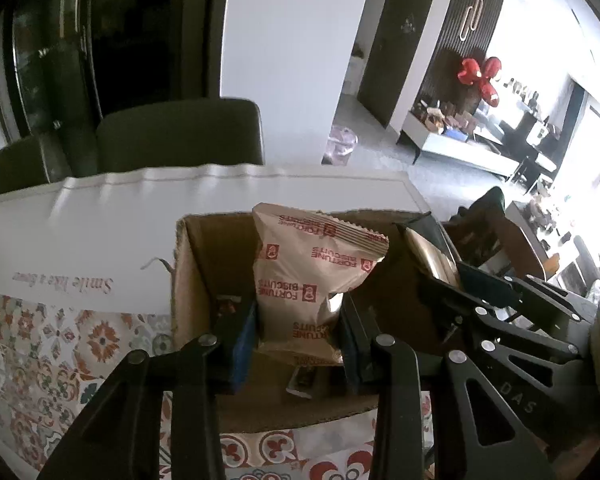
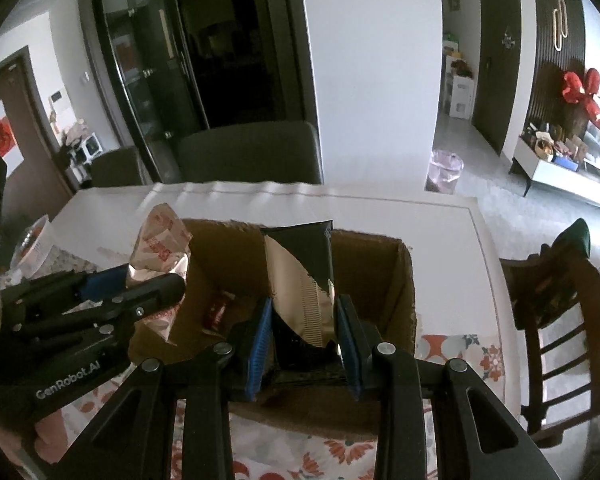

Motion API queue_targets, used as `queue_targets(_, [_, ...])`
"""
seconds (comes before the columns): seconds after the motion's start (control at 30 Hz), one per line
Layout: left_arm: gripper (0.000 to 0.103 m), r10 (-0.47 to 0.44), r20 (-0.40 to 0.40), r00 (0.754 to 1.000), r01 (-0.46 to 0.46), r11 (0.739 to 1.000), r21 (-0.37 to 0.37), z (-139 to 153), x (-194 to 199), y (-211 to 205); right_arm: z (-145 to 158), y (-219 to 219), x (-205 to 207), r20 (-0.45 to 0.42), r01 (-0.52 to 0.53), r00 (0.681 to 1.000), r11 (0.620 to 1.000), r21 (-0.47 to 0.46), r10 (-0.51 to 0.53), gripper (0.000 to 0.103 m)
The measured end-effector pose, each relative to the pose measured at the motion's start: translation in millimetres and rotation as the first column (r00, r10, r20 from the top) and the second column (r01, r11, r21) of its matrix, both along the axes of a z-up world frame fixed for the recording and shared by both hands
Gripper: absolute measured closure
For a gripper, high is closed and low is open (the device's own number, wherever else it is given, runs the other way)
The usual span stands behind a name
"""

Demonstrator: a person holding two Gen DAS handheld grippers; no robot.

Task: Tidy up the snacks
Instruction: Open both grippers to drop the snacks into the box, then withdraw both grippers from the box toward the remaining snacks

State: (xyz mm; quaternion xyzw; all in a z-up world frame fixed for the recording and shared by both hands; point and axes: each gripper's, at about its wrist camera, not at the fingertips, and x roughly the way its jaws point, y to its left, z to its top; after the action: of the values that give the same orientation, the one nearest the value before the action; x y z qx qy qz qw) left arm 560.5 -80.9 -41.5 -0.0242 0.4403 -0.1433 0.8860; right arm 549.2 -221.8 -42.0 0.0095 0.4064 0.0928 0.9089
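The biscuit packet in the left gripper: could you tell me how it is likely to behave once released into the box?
The biscuit packet looks puffy and creased where the left gripper pinches it, so it is probably light and crushable. Its film looks smooth, so possibly slippery. Standing tall over the box, it would likely flop over rather than stay upright.

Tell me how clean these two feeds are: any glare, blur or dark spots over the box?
Left wrist view: window glare washes out the right edge; the biscuit packet is readable, though slightly soft. Right wrist view: evener light, but the cardboard box interior is shadowed and the black-and-gold packet loses detail low down. Both views bend straight lines and go dark at the corners.
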Motion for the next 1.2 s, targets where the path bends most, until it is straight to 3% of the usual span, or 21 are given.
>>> queue_targets(0.1, [0.044,0.009,-0.003,1.0,-0.009,1.0,0.013,-5,1,2,-5,0,3,-0.015,-0.003,1.0,1.0,-0.011,0.003,0.068])
queue_targets(0.2, [0.041,0.015,0.011,1.0,-0.016,1.0,0.024,-3,-2,4,-7,-4,4,-0.027,0.004,1.0,1.0,-0.002,-0.004,0.054])
queue_targets(0.33, [0.037,0.033,0.044,0.998,-0.036,0.997,0.063,4,-12,7,-2,-9,-1,-0.011,0.04,0.999,0.999,-0.008,-0.04,0.054])
queue_targets(0.63, [0.036,0.032,0.139,0.99,-0.045,0.995,0.093,38,-62,11,19,-16,-41,0.034,0.064,0.997,0.998,-0.009,-0.064,0.054])
queue_targets(0.93, [0.036,-0.01,0.145,0.989,-0.002,0.997,0.083,49,-112,4,41,-22,-94,0.086,0.07,0.994,0.997,-0.019,-0.068,0.054])
queue_targets(1.2, [0.036,-0.029,0.128,0.991,0.017,0.995,0.097,45,-157,-5,42,-30,-131,0.085,0.081,0.993,0.996,-0.035,-0.078,0.054])
